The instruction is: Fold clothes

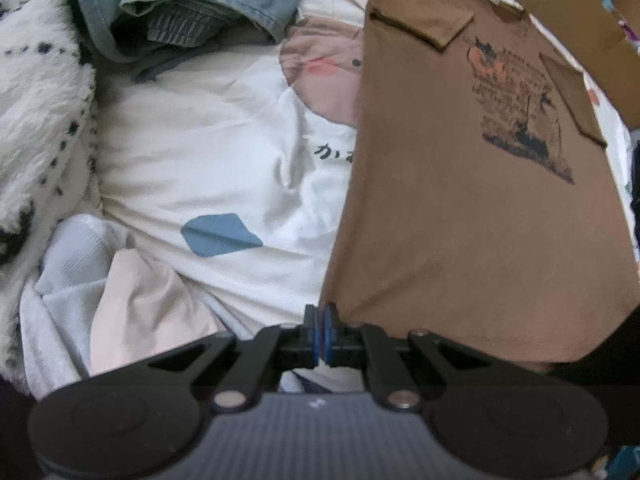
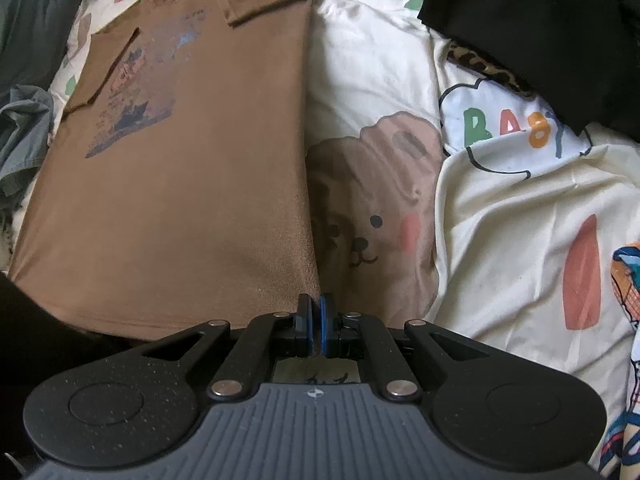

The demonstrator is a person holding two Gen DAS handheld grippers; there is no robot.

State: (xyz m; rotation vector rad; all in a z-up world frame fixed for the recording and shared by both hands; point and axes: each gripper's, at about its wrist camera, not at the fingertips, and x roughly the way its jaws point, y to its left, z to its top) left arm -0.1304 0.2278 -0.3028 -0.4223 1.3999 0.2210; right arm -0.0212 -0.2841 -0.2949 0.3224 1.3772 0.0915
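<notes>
A brown T-shirt (image 1: 460,200) with a dark printed picture lies face up on the cartoon bear bedsheet (image 1: 208,160), both sleeves folded in over its chest. In the left wrist view my left gripper (image 1: 320,314) is shut, its blue pads pinching the shirt's near left hem corner. In the right wrist view the same brown T-shirt (image 2: 180,200) fills the left half. My right gripper (image 2: 316,305) is shut on its near right hem corner. The hem between the two corners is hidden under the gripper bodies.
A heap of grey-green clothes (image 1: 180,4) lies at the far left, beside a fluffy white blanket (image 1: 36,112). A pale pink and white garment (image 1: 120,292) sits near left. A cardboard box (image 1: 580,20) borders the far right. A black garment (image 2: 540,28) and printed white cloth (image 2: 520,128) lie right.
</notes>
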